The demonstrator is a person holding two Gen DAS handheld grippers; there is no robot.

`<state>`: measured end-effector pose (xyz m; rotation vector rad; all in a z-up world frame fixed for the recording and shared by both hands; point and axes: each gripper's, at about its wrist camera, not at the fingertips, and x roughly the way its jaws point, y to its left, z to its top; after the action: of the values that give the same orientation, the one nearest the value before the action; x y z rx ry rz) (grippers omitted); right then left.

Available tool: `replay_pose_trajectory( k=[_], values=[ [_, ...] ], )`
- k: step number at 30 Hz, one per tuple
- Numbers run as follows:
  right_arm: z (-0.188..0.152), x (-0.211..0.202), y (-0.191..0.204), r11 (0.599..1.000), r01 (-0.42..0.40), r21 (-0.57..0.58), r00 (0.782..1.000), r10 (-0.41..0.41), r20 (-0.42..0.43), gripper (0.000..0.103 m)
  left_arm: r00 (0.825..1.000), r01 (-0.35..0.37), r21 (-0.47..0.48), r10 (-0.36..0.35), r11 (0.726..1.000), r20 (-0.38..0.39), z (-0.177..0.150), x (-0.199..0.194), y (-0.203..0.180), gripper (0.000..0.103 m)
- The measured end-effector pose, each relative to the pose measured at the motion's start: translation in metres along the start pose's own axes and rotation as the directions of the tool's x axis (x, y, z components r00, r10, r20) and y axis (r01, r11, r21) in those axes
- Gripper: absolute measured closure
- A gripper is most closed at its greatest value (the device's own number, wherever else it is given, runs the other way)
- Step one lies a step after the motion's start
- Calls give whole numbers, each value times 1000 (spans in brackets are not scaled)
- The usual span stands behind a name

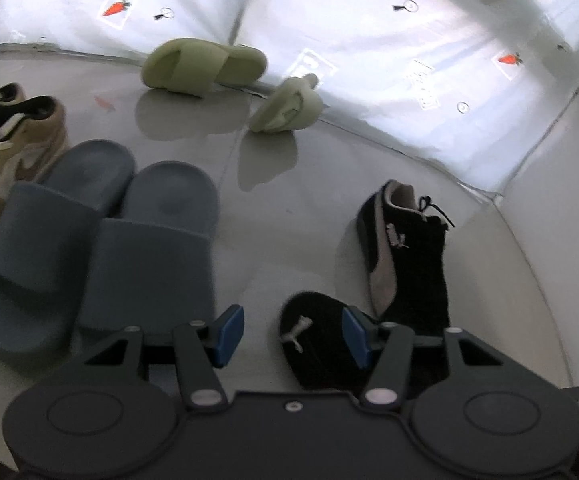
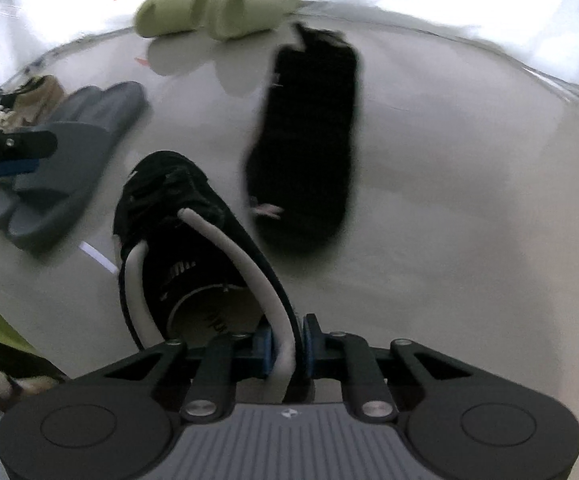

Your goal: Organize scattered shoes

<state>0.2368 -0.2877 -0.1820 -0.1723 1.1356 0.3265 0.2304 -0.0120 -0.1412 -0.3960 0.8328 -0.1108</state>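
Note:
In the right wrist view my right gripper [image 2: 287, 348] is shut on the white-lined heel collar of a black sneaker [image 2: 185, 240], whose toe points away to the left. A second black sneaker [image 2: 305, 152] lies on the floor beyond it, toe toward me. In the left wrist view my left gripper [image 1: 293, 336] is open and holds nothing. A black toe with a white logo [image 1: 313, 340] sits just behind its right finger. The other black sneaker [image 1: 409, 256] lies on its side farther right.
A pair of grey-blue slides [image 1: 89, 240] sits side by side at the left, with tan sneakers [image 1: 13, 140] beyond. Two pale green slides [image 1: 205, 64] [image 1: 289, 104] lie scattered by the white wall [image 1: 369, 40]. A wall corner closes the right side.

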Motion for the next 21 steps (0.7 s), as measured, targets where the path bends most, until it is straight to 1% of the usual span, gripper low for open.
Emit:
replay_pose_trajectory(
  k=[4,6,9,10,11,13,16,19,21],
  values=[
    [-4,-7,-28,996,65,-58,998,-66,-21,82,1000,23,27,-23,999,-8,3,8,-11,48],
    [-1,-7,-43,989,114,-97,993,-117,-27,77,999,35,41,-35,999,-12,4,12,-17,48],
    [10,-3,-62,977,177,-123,983,-180,-16,69,999,41,54,-41,998,-7,6,14,-24,48],
    [13,-1,-66,974,190,-123,981,-192,-10,68,999,40,57,-40,998,-4,6,15,-26,48],
    [19,1,-71,975,190,-116,981,-192,-5,67,999,37,58,-37,998,-2,7,16,-27,48],
    [34,8,-81,982,163,-99,987,-164,0,65,999,31,56,-32,998,4,7,16,-28,48],
    [46,13,-84,983,142,-115,990,-143,2,63,1000,20,51,-20,999,15,9,14,-27,48],
    [61,17,-83,982,133,-134,991,-135,-10,60,1000,9,46,-10,999,25,11,12,-25,48],
    [72,20,-79,979,136,-154,989,-143,-39,60,1000,1,47,-2,999,27,11,10,-25,48]
  ],
)
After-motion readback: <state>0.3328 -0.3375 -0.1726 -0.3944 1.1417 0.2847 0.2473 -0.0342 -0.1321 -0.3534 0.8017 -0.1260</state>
